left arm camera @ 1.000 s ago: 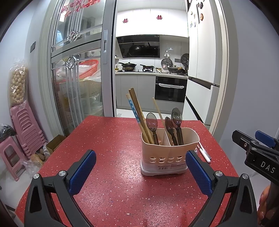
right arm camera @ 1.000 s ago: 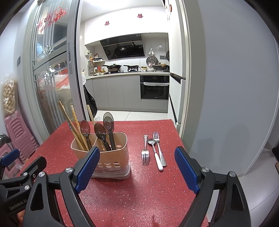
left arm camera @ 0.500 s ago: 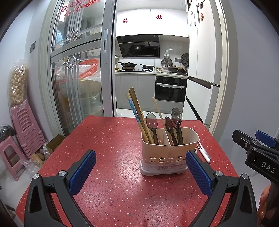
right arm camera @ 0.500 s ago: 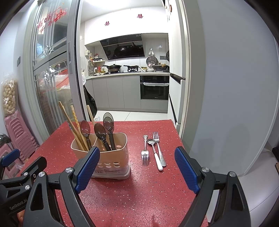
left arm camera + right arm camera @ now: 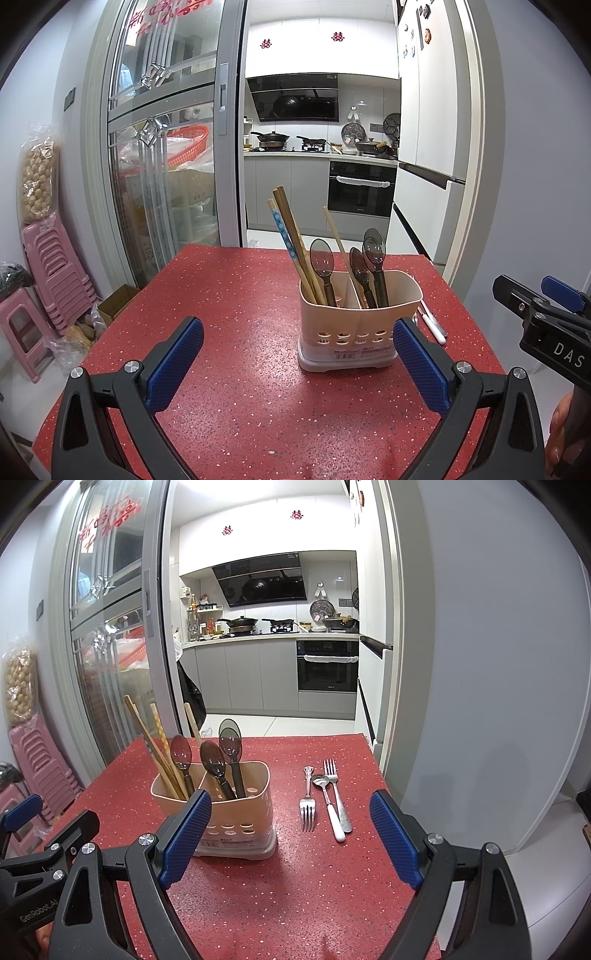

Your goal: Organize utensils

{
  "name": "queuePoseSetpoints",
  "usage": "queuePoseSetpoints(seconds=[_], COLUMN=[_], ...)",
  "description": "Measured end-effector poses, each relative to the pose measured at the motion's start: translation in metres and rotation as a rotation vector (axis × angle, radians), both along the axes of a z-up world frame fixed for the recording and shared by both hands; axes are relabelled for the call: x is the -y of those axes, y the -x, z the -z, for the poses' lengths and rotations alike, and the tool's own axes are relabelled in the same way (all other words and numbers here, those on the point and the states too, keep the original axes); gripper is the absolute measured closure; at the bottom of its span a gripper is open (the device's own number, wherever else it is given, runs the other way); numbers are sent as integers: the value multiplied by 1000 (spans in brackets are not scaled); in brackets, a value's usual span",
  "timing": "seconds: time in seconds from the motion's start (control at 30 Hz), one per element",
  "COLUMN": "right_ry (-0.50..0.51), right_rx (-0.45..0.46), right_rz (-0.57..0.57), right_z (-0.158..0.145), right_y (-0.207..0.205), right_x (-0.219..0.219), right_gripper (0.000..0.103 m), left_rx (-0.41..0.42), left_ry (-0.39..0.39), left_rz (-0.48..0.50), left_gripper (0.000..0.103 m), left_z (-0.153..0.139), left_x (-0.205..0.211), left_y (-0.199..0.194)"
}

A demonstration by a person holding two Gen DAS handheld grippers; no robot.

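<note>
Right wrist view only: two forks [image 5: 307, 805] and [image 5: 337, 790] and a white-handled spoon [image 5: 328, 805] lie side by side on the red table [image 5: 295, 886], right of the holder [image 5: 236, 812]. Left wrist view hides them behind the holder [image 5: 354, 328]; a white handle [image 5: 434, 325] shows. Holder upright, mid-table: chopsticks [image 5: 291, 243], dark spoons [image 5: 373, 254]. Left gripper [image 5: 295, 365] and right gripper [image 5: 291, 838] both spread wide, holding nothing. Pink stools [image 5: 55, 266] stacked left, off the table.

Pink stools [image 5: 55, 266] stacked off the table's left edge, a bag of nuts [image 5: 37, 177] above them; beyond its far edge, oven [image 5: 327, 665], wok [image 5: 273, 136], fridge [image 5: 424, 147].
</note>
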State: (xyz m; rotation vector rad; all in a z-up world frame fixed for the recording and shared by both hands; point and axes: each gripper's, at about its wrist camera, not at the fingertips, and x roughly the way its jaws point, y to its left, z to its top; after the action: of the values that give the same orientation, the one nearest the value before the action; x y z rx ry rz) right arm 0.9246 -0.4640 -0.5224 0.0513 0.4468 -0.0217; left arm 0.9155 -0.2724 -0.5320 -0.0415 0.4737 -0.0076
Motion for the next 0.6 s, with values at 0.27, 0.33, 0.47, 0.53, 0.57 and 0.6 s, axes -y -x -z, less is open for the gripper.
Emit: queuePoseSetpoints(seconds=[0.27,0.33,0.47,0.53,0.57,0.6], right_ry=[2,1,0,1,0,0], right_rx=[1,0,1,1,1,1], right_rz=[1,1,1,2,1,0], right_z=[-1,-1,-1,-1,0,-1], right_y=[0,0,0,0,0,0], right_x=[0,0,0,0,0,0], right_gripper=[13,13,13,13,13,13], left_rx=[-3,-5,-5,-5,-6,-6], left_ry=[1,0,0,0,1,1], left_rz=[0,1,0,-2,-3,-4], left_gripper=[0,0,0,0,0,0], left_z=[0,0,0,0,0,-1], left_x=[0,1,1,0,0,0], left_y=[-1,0,0,0,0,0])
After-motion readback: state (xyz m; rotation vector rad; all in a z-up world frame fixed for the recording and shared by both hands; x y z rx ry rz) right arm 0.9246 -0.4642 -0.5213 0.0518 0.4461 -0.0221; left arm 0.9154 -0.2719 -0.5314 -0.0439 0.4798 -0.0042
